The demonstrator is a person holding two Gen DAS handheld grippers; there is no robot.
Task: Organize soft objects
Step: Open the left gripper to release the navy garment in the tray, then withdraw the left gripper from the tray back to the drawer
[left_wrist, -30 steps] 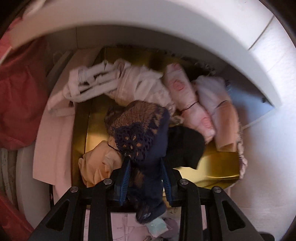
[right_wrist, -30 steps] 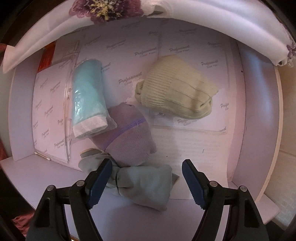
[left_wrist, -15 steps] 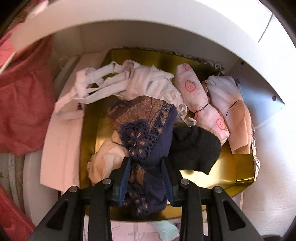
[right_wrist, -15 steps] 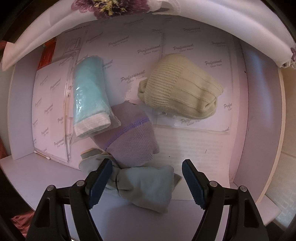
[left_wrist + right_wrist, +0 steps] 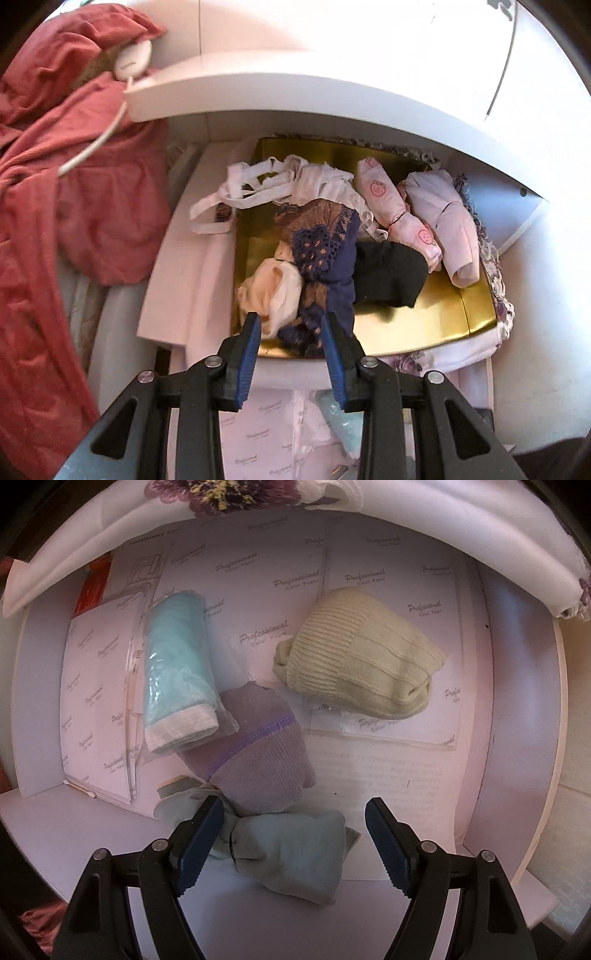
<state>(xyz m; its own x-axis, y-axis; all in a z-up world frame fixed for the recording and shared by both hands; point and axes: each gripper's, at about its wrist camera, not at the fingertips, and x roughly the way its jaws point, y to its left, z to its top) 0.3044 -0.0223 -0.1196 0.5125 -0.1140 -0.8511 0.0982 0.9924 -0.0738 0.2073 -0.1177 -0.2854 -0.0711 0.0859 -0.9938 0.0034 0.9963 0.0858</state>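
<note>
Where sheets (image 5: 236, 565) read "Professional Color Paper", both hand-held grippers gape, holding nothing.

Glossy gold tray (image 5: 436, 317); ribbed knit cream sock (image 5: 365, 664).

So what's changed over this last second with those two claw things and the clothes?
The left gripper has let go of the navy lace garment, which it was clamping a second ago, and drawn back; the garment now lies in the gold tray with its jaws clear of it. The right gripper hovers open over the pale blue sock bundle, just as before; the socks haven't moved.
</note>
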